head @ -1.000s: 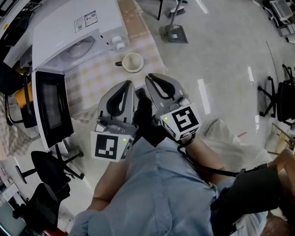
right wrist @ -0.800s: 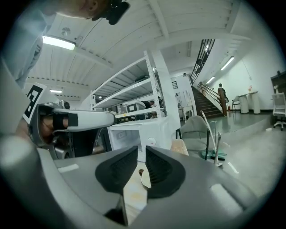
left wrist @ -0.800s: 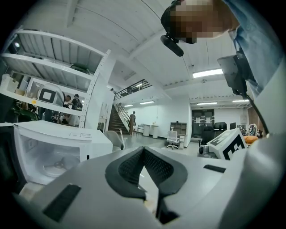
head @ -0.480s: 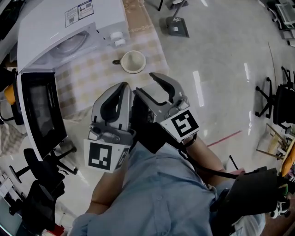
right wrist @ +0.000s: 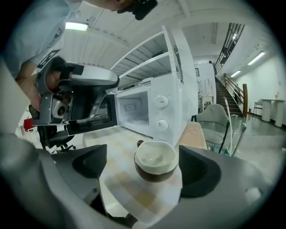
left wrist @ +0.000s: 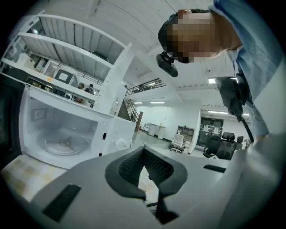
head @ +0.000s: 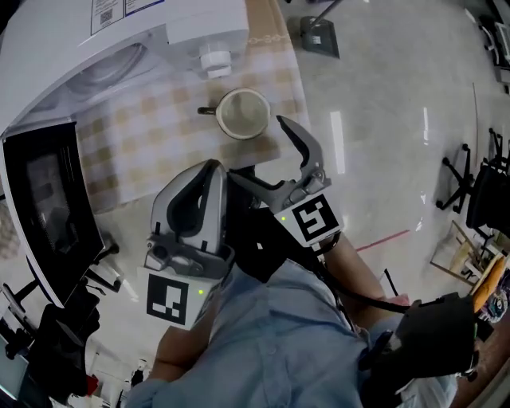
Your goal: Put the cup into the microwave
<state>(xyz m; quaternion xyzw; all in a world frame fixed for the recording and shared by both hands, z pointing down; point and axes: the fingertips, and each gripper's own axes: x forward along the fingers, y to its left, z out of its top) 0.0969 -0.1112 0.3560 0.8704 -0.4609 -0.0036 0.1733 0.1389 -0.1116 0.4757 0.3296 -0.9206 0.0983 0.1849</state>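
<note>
A glossy pale grey floor (head: pixel 382 143) mirrors the ceiling lights in bright streaks, and a thin red line (head: pixel 381 239) crosses it at the right. Black swivel office chairs (head: pixel 478 191) stand at the far right, another black chair (head: pixel 48 351) near left. A beige-and-white checked tablecloth (head: pixel 151 135) covers the table. A railed staircase (right wrist: pixel 232 85) rises beside white walls.

Nothing reads clearly; stickers (head: pixel 111 9) on the microwave (head: pixel 64 44) top carry print, perhaps a square code.
</note>
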